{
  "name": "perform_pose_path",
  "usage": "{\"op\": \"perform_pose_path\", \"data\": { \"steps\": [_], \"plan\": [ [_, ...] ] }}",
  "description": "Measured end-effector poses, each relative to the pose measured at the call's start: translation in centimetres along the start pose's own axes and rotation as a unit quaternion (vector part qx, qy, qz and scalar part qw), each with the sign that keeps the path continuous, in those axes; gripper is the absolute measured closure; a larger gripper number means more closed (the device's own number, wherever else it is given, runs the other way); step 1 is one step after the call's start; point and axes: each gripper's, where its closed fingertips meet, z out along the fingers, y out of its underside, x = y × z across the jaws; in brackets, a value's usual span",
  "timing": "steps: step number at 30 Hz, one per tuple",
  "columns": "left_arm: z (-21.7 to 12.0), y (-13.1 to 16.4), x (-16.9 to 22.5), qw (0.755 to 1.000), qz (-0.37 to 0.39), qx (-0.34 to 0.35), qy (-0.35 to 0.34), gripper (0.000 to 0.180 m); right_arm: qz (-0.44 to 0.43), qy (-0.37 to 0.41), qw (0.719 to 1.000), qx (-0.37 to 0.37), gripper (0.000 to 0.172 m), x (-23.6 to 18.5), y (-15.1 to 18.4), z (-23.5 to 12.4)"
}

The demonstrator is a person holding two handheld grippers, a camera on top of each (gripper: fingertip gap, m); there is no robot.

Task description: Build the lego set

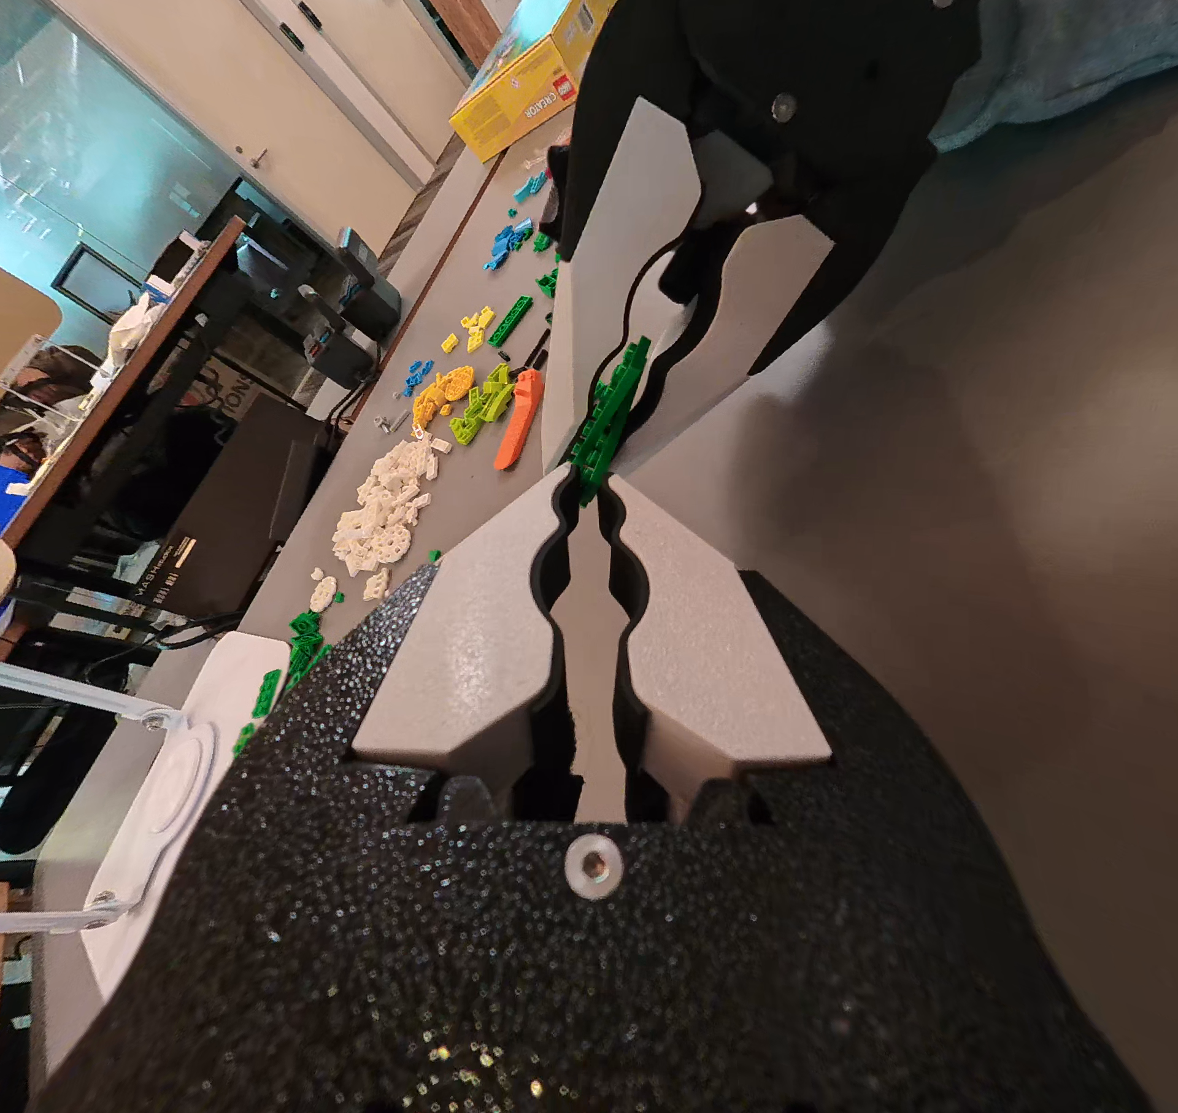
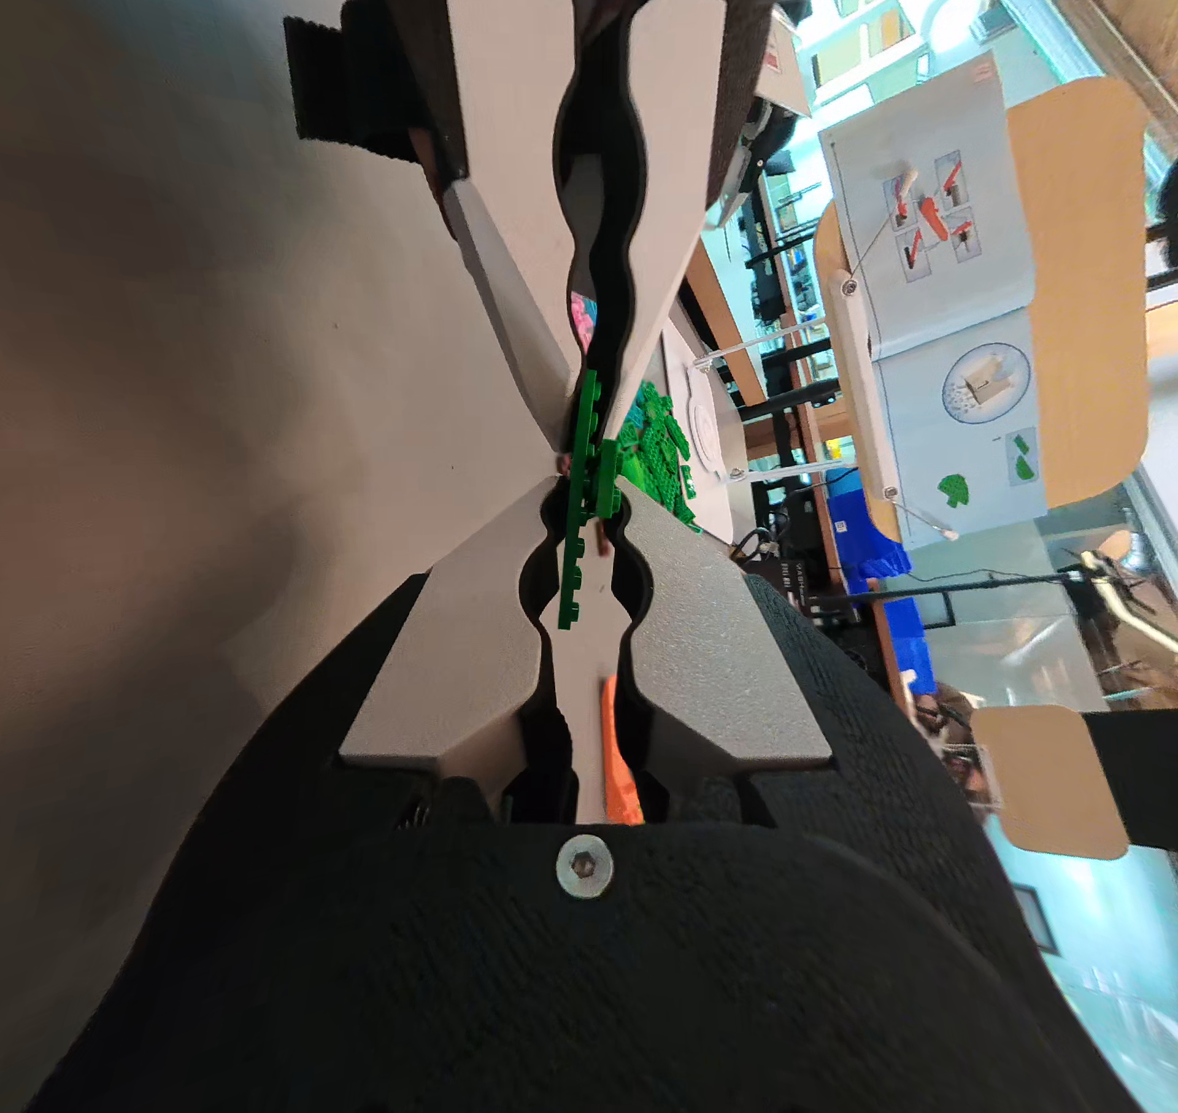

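The left gripper (image 1: 589,488) and the right gripper (image 2: 589,496) meet tip to tip above a grey table (image 1: 446,496), both pinching the same dark green brick assembly (image 1: 605,419), a long studded plate with a smaller green piece stuck to its side. The left gripper's fingers (image 1: 510,547) are closed on one end of the plate; the right gripper's fingers (image 2: 669,547) clamp the stacked part, with the plate's free end running back between its pads toward its palm. Well off to the left gripper's left, sorted piles lie along the table: white bricks (image 1: 382,509), lime pieces (image 1: 484,400), yellow pieces (image 1: 440,394), blue pieces (image 1: 510,241) and an orange curved piece (image 1: 519,422) nearest the fingers. A yellow box (image 1: 529,81) sits near the table's far edge. To the left gripper's right the surface lies bare. Beyond the right gripper's tips a heap of green plates (image 2: 663,445) lies beside a white stand base (image 2: 707,426) near the table's edge, with an open instruction booklet (image 2: 943,292) propped farther off.
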Motion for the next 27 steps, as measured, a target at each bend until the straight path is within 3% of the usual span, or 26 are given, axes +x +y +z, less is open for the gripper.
{"op": "perform_pose_path", "data": {
  "steps": [4, 18, 24, 27],
  "plan": [
    [-0.4, -0.2, 0.2, 1.0, 0.005, 0.013, 0.009, 0.178, 0.049, -0.031, 0.998, 0.03, 0.162, -0.3, -0.4, -0.2],
    [-0.5, -0.5, 0.2, 1.0, 0.006, 0.016, 0.011, 0.178, -0.001, -0.01, 1.0, 0.018, 0.163, -0.1, -0.4, -0.4],
    [-1.1, -1.4, 0.1, 0.996, -0.047, 0.063, 0.038, 0.179, 0.119, -0.071, 0.987, 0.078, 0.163, 0.0, -1.5, -1.0],
    [-1.4, -2.1, 0.2, 0.993, -0.066, 0.088, 0.05, 0.179, 0.136, -0.083, 0.982, 0.103, 0.163, 0.1, -1.9, -1.4]
  ]
}}
